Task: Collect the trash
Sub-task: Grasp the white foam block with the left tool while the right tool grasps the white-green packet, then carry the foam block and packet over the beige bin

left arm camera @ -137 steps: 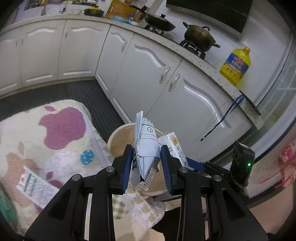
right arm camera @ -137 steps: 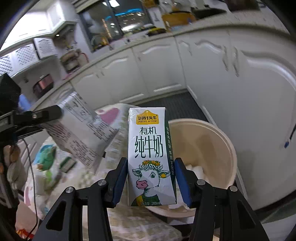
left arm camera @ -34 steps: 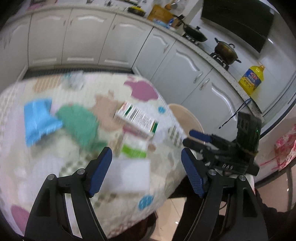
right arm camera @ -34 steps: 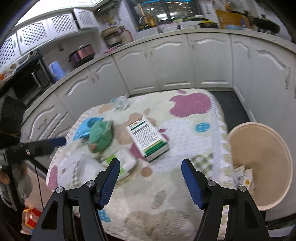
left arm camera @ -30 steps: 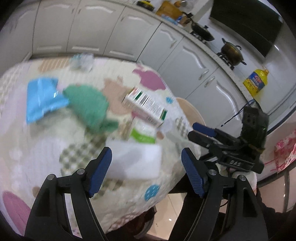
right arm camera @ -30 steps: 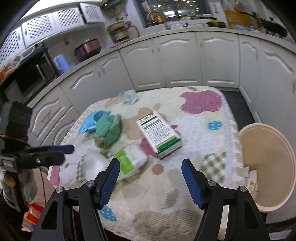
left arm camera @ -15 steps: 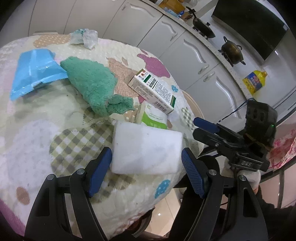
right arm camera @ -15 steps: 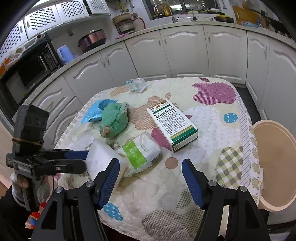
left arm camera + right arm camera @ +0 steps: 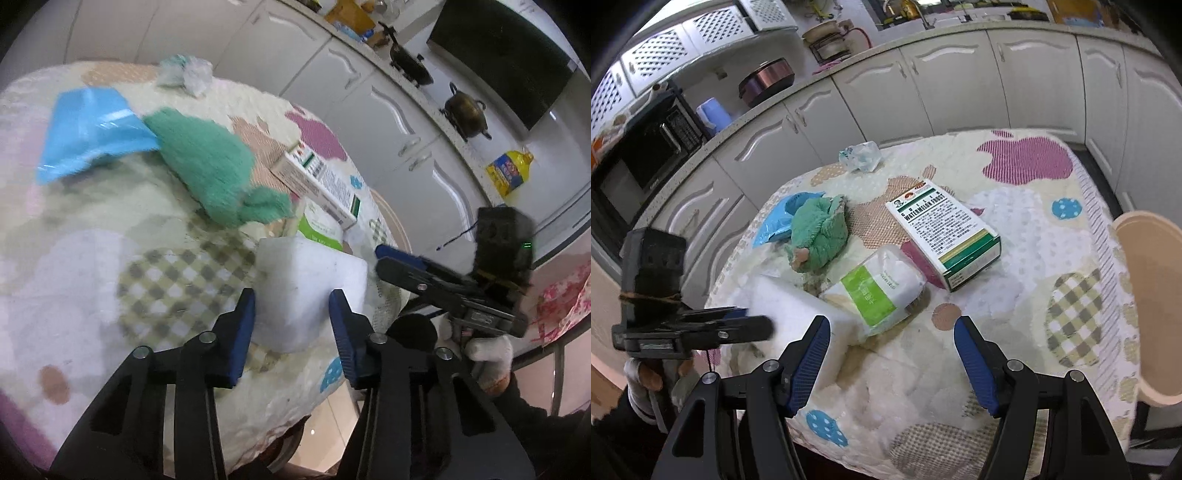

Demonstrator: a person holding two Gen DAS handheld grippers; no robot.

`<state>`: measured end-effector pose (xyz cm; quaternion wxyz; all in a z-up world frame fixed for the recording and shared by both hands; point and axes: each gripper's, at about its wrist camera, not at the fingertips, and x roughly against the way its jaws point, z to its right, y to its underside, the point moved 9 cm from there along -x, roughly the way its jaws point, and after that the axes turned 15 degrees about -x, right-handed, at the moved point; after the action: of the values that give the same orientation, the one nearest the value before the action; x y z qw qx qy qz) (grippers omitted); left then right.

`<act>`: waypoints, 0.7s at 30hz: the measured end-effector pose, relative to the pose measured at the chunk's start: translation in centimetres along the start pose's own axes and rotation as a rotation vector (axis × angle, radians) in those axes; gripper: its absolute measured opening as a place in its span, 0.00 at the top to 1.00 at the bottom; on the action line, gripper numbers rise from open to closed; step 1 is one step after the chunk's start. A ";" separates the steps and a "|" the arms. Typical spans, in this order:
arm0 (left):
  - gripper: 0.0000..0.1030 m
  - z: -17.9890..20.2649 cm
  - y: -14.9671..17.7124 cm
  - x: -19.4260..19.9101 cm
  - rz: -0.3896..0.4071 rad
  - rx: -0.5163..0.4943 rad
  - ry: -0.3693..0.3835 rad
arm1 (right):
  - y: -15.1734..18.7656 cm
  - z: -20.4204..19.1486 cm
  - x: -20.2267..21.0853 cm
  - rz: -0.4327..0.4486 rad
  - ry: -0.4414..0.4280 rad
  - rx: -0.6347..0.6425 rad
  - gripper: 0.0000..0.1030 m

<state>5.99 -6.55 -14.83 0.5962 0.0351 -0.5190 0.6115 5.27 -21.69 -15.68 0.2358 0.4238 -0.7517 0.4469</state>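
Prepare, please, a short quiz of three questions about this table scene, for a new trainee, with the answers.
1. True or false: the green towel lies inside the beige bin.
2. Which thing is between the closing jaws of the left gripper? A) white foam block B) blue wrapper C) watermelon frost box
3. Fill in: the right gripper hangs open above the ____.

Key:
1. False; it lies on the table, beside the blue wrapper.
2. A, the white foam block.
3. table; its jaws hold nothing.
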 end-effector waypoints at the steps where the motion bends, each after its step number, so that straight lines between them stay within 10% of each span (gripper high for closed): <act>1: 0.66 -0.2 0.0 0.5 0.006 0.000 -0.007 | 0.0 0.0 -0.4 -0.008 -0.008 -0.012 0.35; 21: 0.67 -4.0 1.7 6.1 0.062 0.081 -0.090 | -0.7 -2.4 -2.7 0.021 -0.022 0.028 0.92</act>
<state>5.24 0.83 -13.65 0.5511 0.0706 -0.5209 0.6480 7.27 -18.59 -16.13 0.2168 0.4240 -0.7524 0.4551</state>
